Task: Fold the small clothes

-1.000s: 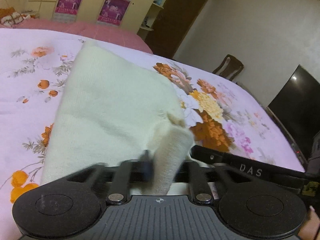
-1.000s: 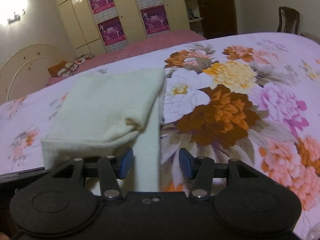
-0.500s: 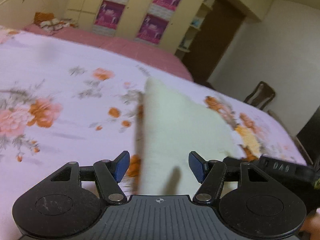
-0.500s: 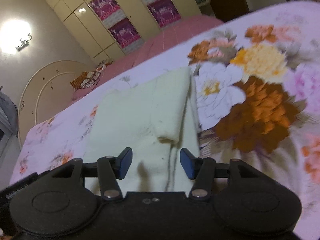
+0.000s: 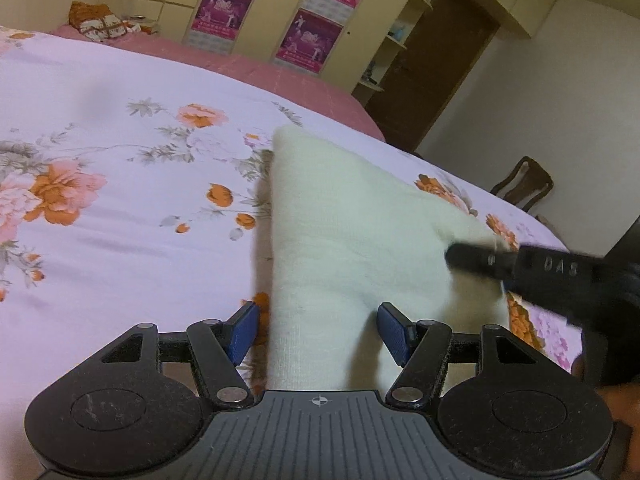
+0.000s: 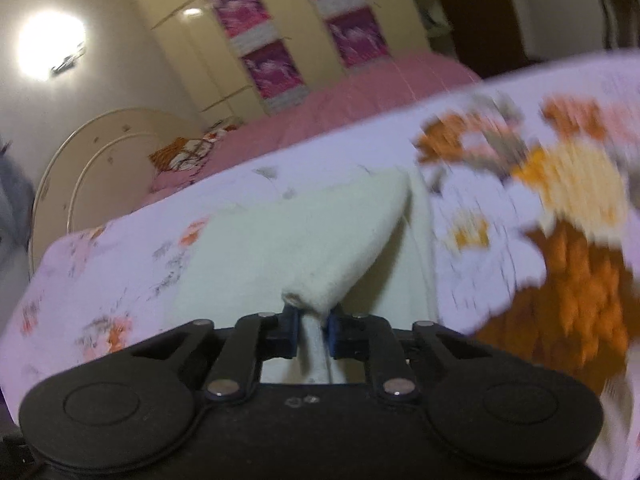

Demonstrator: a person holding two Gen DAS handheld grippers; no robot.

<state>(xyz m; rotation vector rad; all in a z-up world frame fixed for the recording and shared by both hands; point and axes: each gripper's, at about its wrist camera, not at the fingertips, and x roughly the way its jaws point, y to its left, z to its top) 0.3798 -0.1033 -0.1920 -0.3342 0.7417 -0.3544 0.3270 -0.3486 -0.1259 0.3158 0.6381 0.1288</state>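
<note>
A cream knitted garment (image 5: 352,232) lies folded on the floral bedsheet (image 5: 120,216). My left gripper (image 5: 320,330) is open, its blue pads either side of the garment's near edge, holding nothing. My right gripper (image 6: 311,330) is shut on a corner of the cream garment (image 6: 304,240) and lifts that flap up. The right gripper also shows as a dark blurred bar in the left wrist view (image 5: 540,276), over the garment's right side.
The bed carries a pink blanket (image 5: 256,64) at its far side and a curved headboard (image 6: 92,160). Wardrobes with purple posters (image 5: 304,36), a dark door (image 5: 432,72) and a wooden chair (image 5: 524,184) stand beyond the bed.
My left gripper let go of the garment and opened. My right gripper, open before, has shut on a corner of the garment and lifted it; the right view is blurred by motion.
</note>
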